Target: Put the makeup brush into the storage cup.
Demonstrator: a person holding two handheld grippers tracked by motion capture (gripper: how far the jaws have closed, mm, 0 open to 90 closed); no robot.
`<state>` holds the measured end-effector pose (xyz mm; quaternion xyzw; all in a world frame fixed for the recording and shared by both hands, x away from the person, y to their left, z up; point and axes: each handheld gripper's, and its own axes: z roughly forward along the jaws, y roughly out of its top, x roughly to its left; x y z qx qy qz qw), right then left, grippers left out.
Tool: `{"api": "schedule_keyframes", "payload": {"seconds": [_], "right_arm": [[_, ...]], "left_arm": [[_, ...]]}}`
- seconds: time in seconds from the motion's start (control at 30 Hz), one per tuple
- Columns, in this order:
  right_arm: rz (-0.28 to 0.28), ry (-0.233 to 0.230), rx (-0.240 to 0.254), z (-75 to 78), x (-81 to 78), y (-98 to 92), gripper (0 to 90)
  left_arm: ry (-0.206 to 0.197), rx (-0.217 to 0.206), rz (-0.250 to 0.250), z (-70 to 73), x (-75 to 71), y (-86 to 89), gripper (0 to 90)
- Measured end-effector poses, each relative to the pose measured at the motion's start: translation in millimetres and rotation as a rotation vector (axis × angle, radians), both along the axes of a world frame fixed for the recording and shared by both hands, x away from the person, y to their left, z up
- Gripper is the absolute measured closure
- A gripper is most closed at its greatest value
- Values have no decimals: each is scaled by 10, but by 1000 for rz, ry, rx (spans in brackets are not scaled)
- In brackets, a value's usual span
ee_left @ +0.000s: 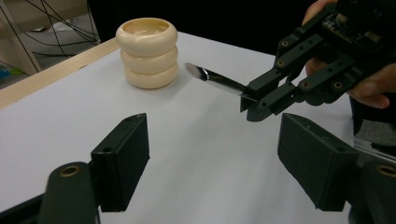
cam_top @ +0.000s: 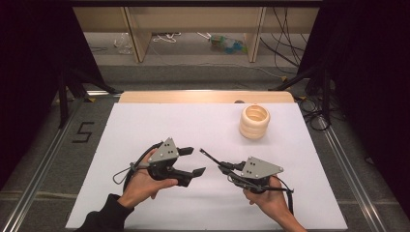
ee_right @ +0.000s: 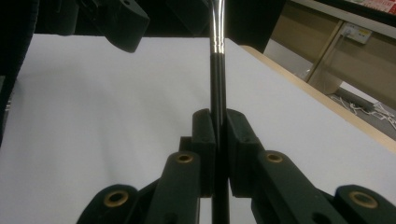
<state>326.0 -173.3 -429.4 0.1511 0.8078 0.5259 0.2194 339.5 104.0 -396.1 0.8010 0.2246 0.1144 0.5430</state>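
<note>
Pinching thin black rod [ee_right: 217,74], right gripper [cam_top: 223,167]; left gripper [cam_top: 192,161] spread, empty; cream ringed holder [cam_top: 255,122] far right, unobstructed.

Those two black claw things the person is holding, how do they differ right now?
The left gripper has its jaws spread wide with nothing between them; the right gripper is clamped shut on a thin black-and-silver brush-like tool. The left gripper points toward the right one, while the right gripper aims its tool roughly toward the cream ringed holder. Both are hand-held above the white table and carry a grey plate.
</note>
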Motion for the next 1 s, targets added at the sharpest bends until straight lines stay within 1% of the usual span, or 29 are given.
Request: {"api": "schedule_keyframes", "payload": {"seconds": [0.03, 0.07, 0.17, 0.3, 0.33, 0.5, 0.63, 0.73, 0.8, 0.83, 0.9, 0.93, 0.97, 1.0], "right_arm": [[5, 1, 2, 5, 0, -1, 840], [3, -2, 5, 4, -4, 6, 840], [5, -9, 7, 0, -15, 20, 840], [9, 0, 23, 1, -26, 35, 839], [12, -5, 28, 1, -25, 38, 839], [23, 3, 40, -5, -34, 62, 839], [28, 7, 43, -12, -41, 79, 839], [25, 11, 64, -17, -45, 95, 839], [27, 11, 67, -19, -46, 102, 839], [27, 12, 73, -22, -47, 106, 839], [36, 19, 83, -24, -44, 109, 839], [30, 18, 84, -25, -49, 114, 839], [30, 20, 85, -27, -51, 117, 839], [30, 22, 88, -30, -53, 121, 839]], "left_arm": [[1, -11, 1, -9, -4, -8, 252], [12, -22, 6, -19, -12, -19, 252], [13, -37, 2, -29, -20, -29, 250], [6, -61, 7, -34, -32, -44, 251], [13, -69, 8, -38, -35, -49, 251], [28, -90, 7, -53, -36, -67, 249], [28, -98, 9, -54, -45, -78, 248], [25, -94, 7, -61, -52, -94, 246], [16, -96, 8, -64, -55, -99, 245], [23, -105, 11, -67, -59, -106, 245], [25, -106, 10, -69, -58, -110, 245], [24, -105, 10, -72, -58, -112, 244], [29, -114, 6, -79, -56, -118, 243], [26, -107, 10, -77, -57, -117, 240]]}}
